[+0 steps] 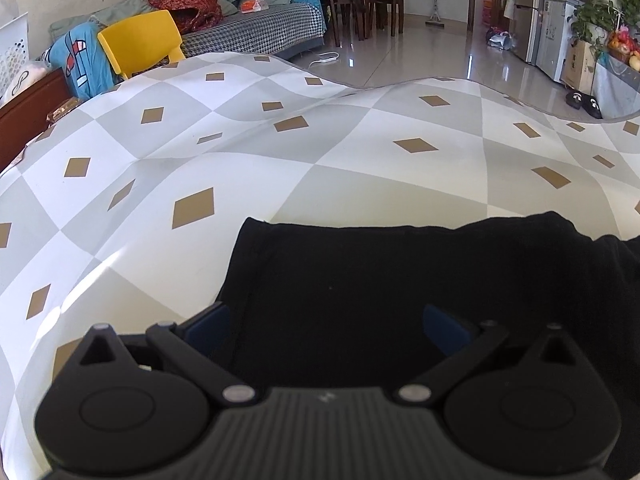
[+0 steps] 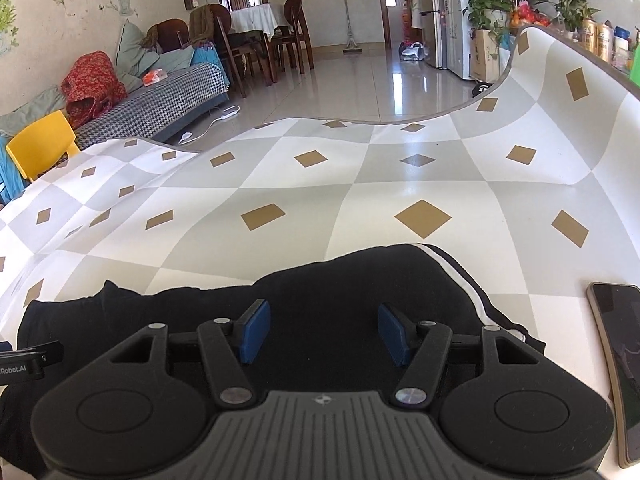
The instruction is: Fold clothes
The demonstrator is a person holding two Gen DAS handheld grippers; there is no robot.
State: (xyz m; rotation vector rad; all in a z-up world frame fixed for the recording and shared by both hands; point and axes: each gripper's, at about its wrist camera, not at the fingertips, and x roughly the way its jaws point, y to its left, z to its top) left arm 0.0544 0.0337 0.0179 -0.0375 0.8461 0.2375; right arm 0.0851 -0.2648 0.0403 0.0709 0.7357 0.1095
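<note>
Checkered surface (image 2: 304, 200) carries our black garment (image 2: 340, 292); we hold L tool (image 1: 326, 326) & R tool (image 2: 320, 330) low over it, both released, fingers spread.

Garment (image 2: 320, 292) on mat (image 2: 304, 200), phone (image 2: 618, 360) just right of it; chair (image 2: 38, 144) beyond mat's left edge.

Phone (image 2: 616, 364) rt of garment (image 2: 340, 292), mat (image 2: 304, 200) beyond bare, far edge curled up.
</note>
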